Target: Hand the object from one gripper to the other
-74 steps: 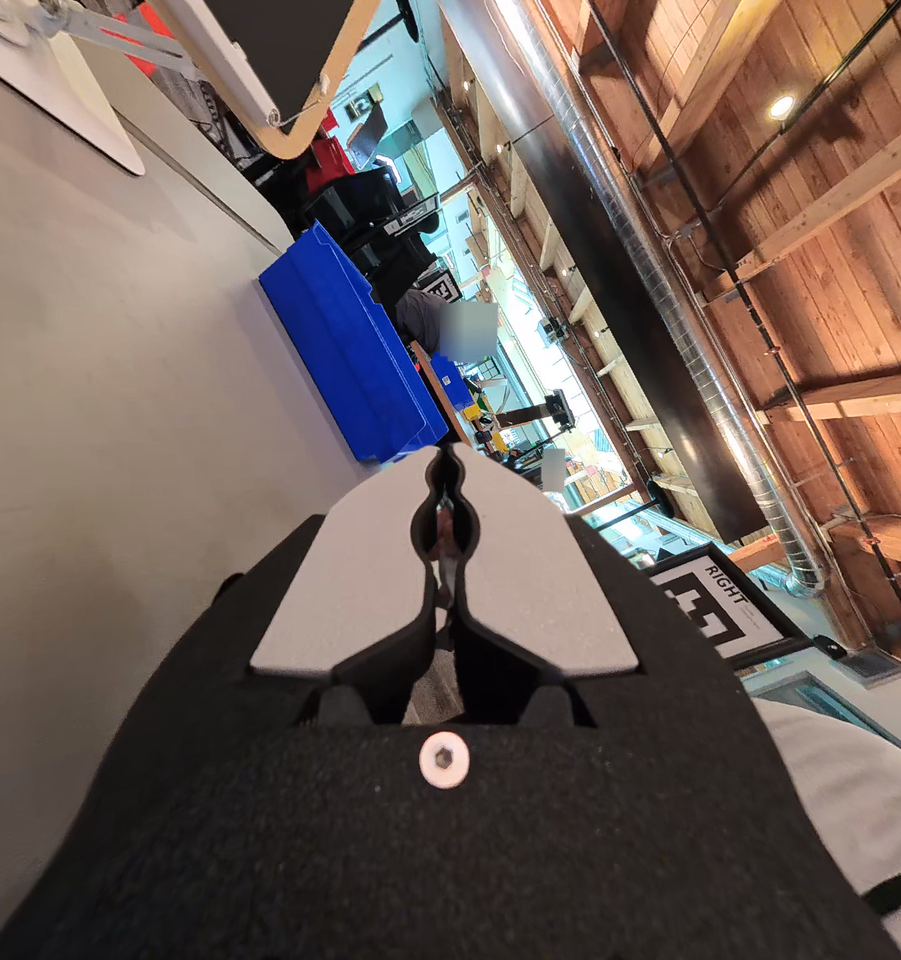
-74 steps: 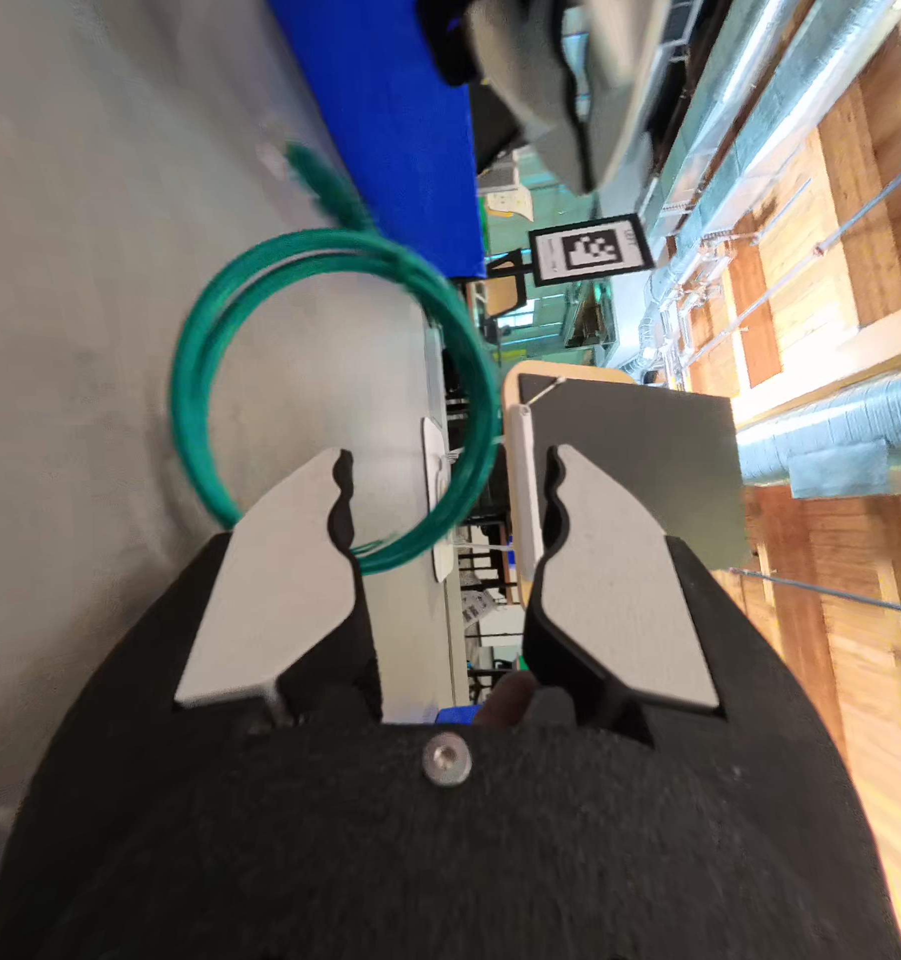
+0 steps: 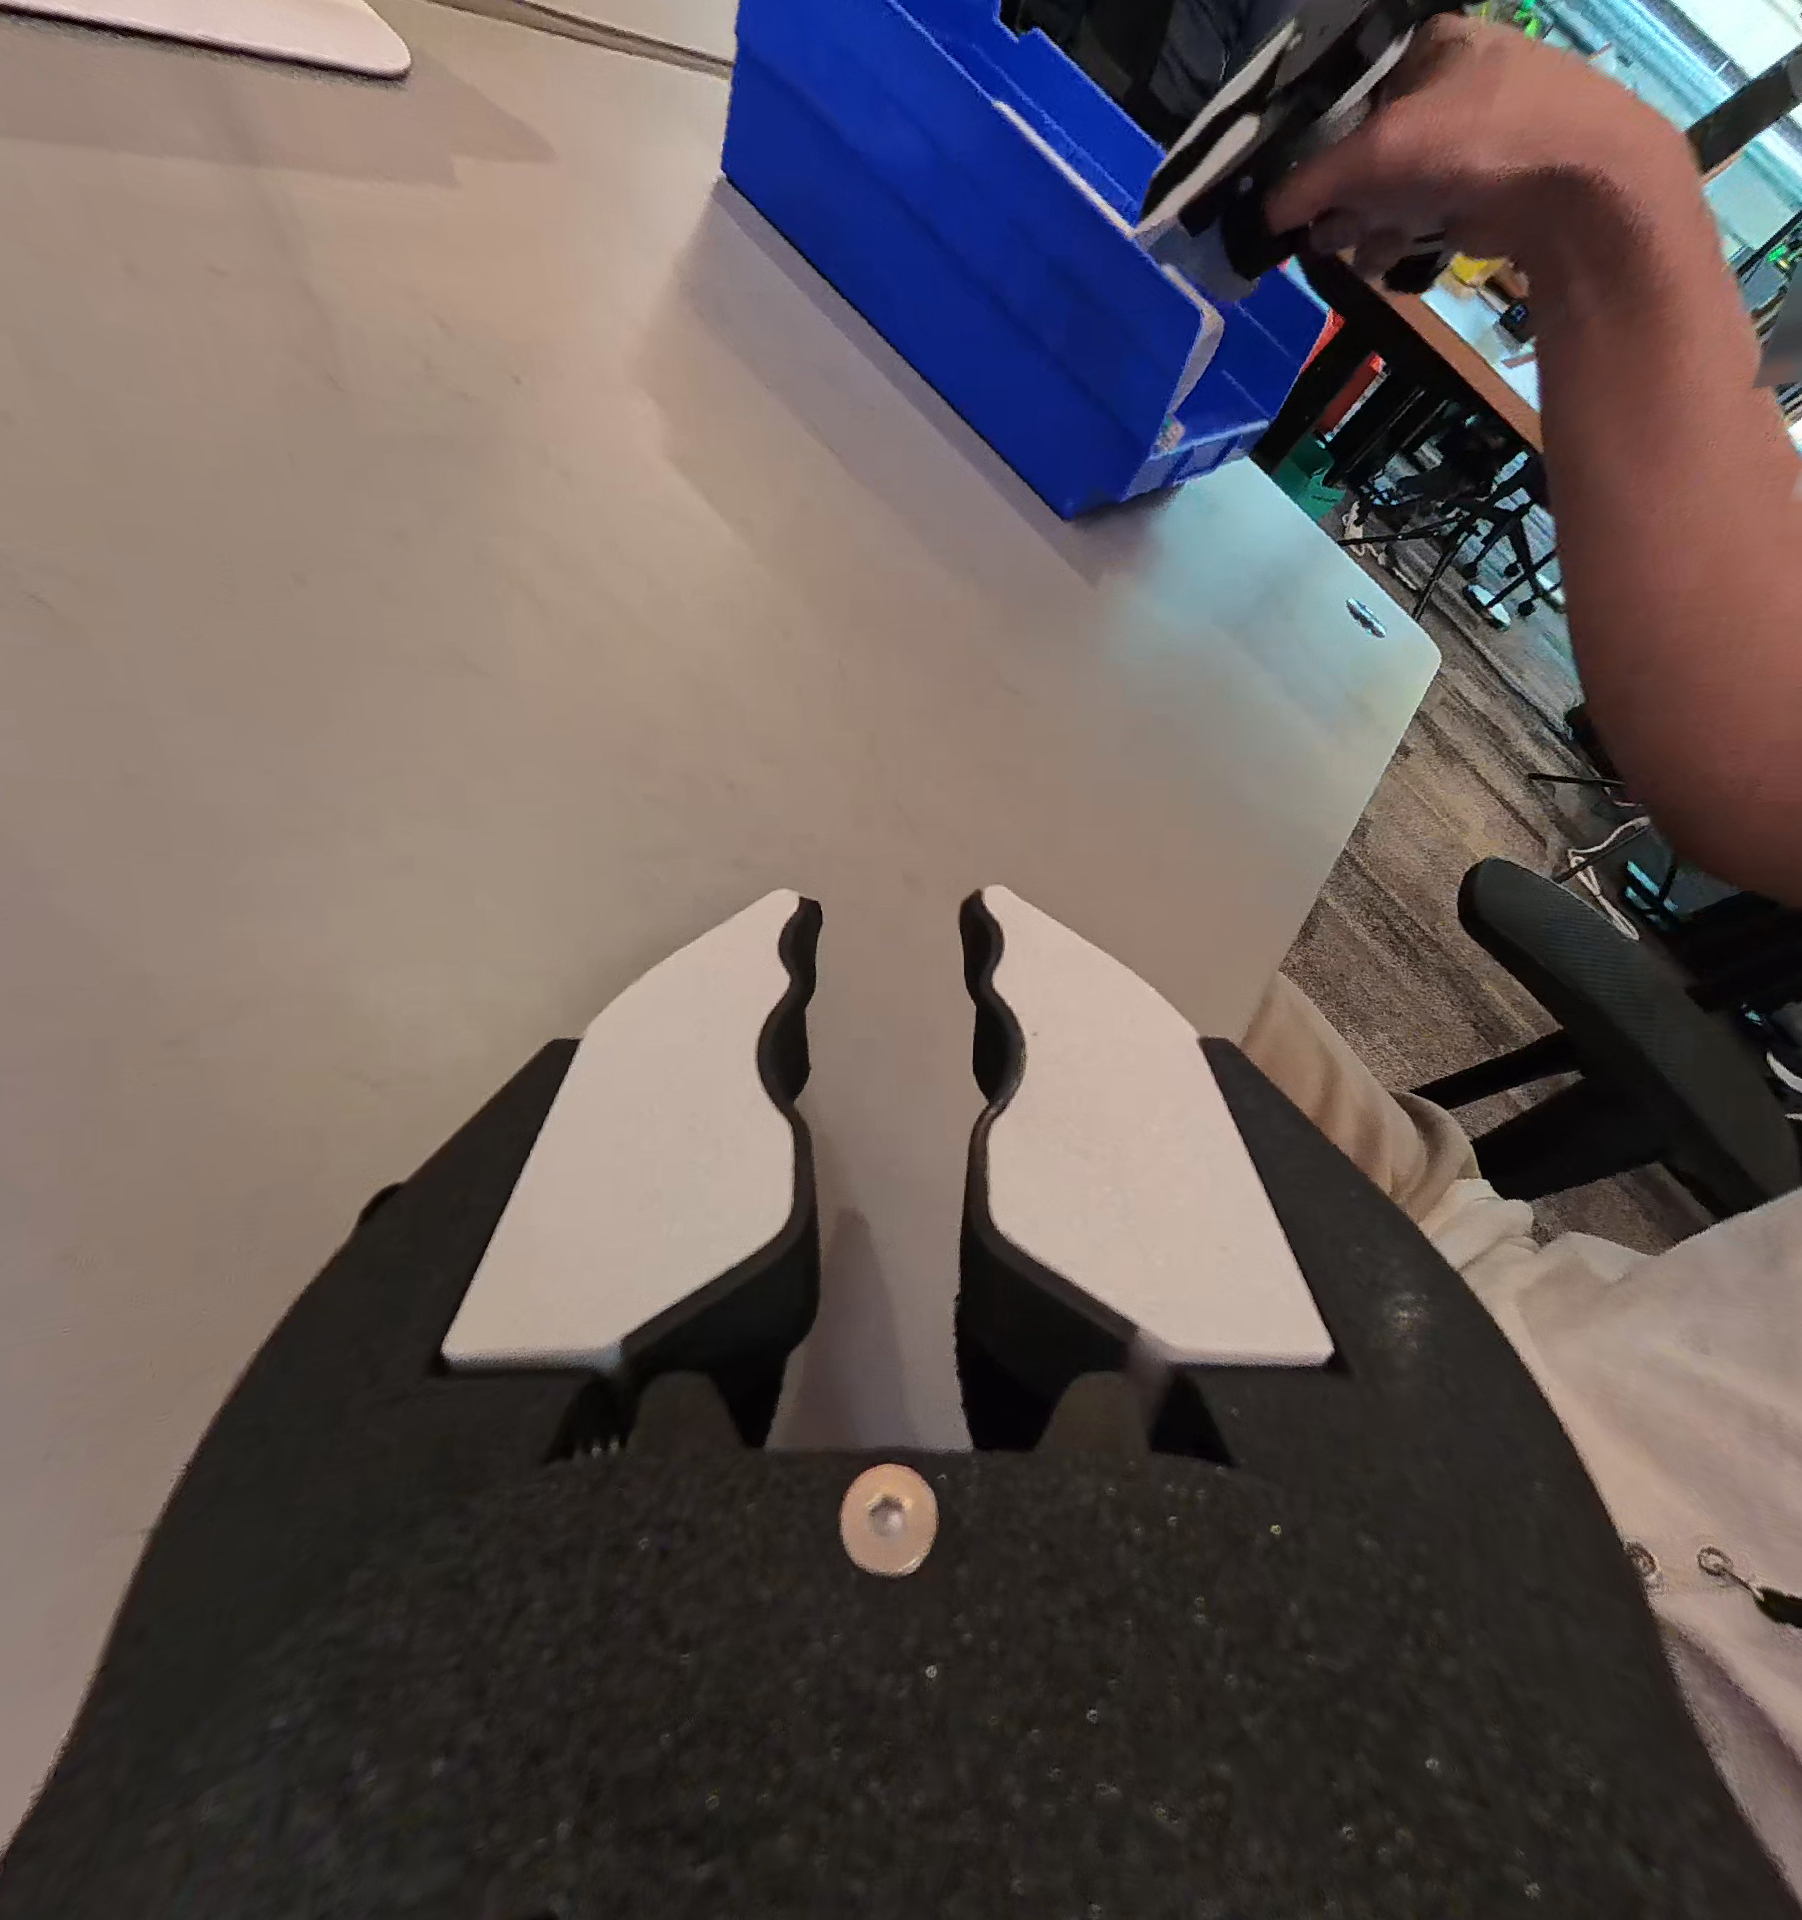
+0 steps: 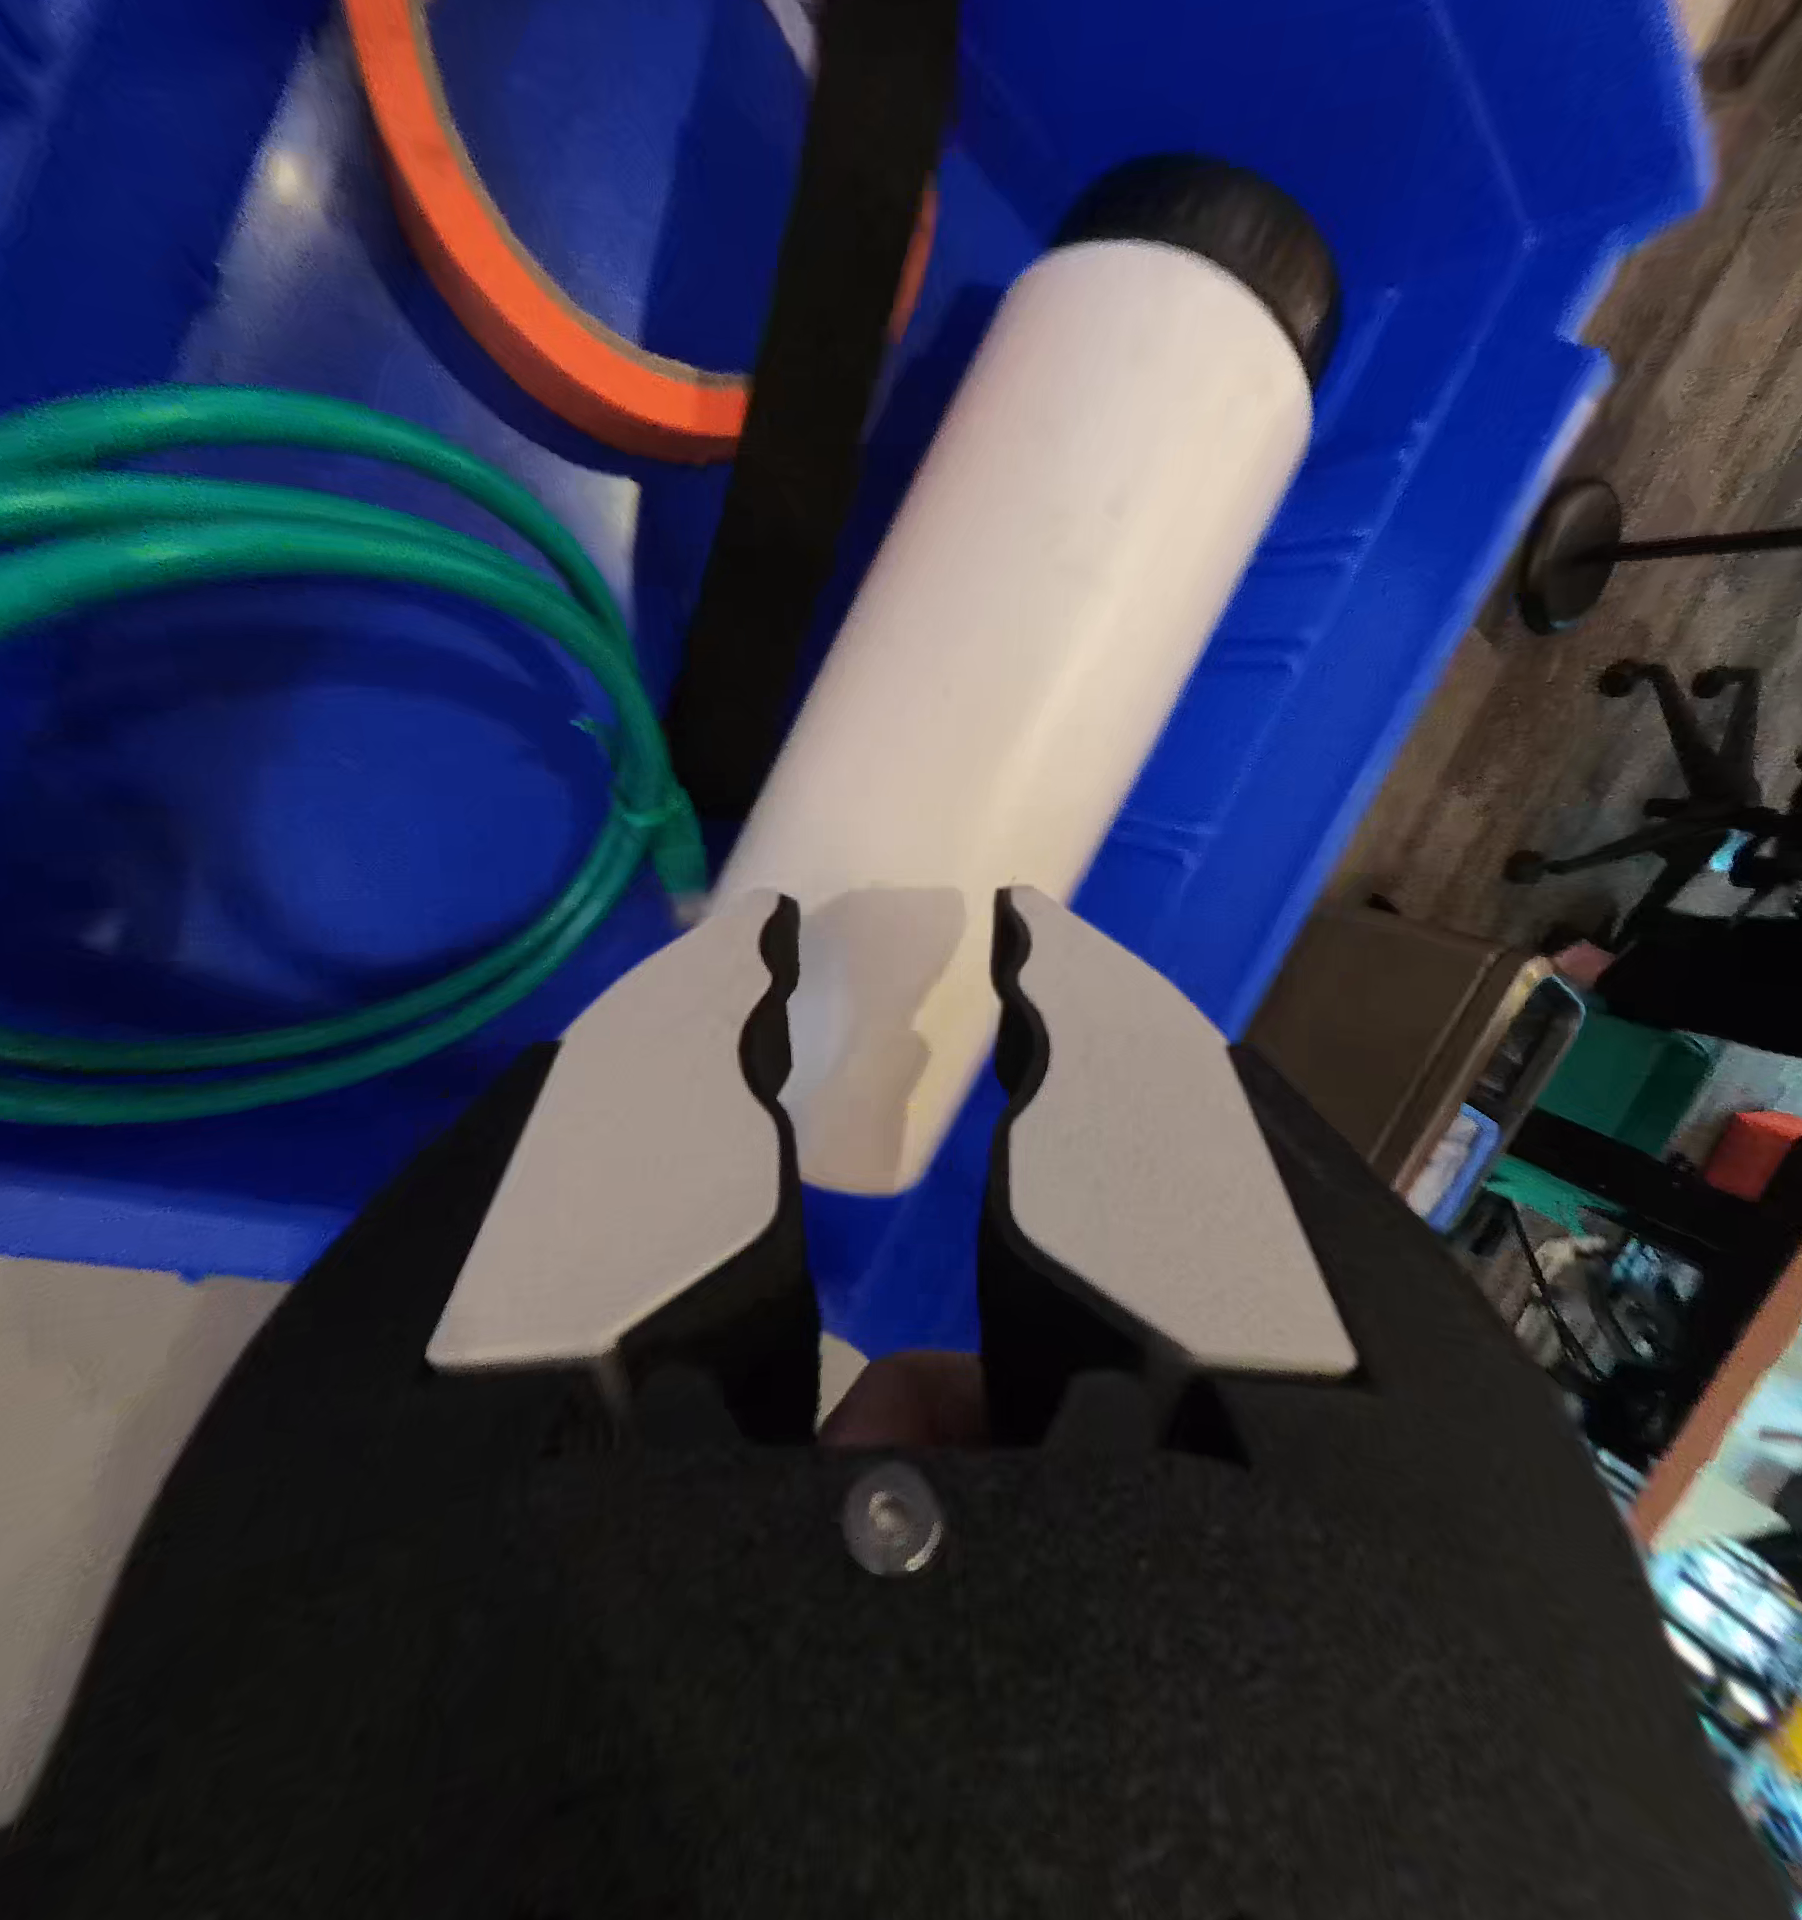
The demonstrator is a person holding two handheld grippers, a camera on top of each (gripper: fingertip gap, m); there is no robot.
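Observation:
A coiled green cable [image 4: 637, 800] lies inside the blue bin [image 4: 1396, 468], left of a white bottle [image 4: 1032, 571] with a black cap. My right gripper [image 4: 897, 909] is open and empty, just above the bin, with the bottle's near end showing between its fingers. In the left wrist view it [image 3: 1261, 135] is held by a hand over the bin [image 3: 980, 260] at the far right. My left gripper [image 3: 889, 914] is open and empty, low over the grey table [image 3: 357, 520].
The bin also holds an orange tape ring [image 4: 564, 353] and a black strap [image 4: 824, 364]. The person's forearm [image 3: 1655, 571] reaches over the table's right edge. A black chair [image 3: 1624, 1039] stands on the floor beyond it. A white pad [image 3: 253, 31] lies at the far left. Tip to tip, the grippers are about 50 cm apart.
The left gripper was shut and tilted sideways; now it is open and level over the table. The green cable hung in the air before the right gripper; now it lies in the bin.

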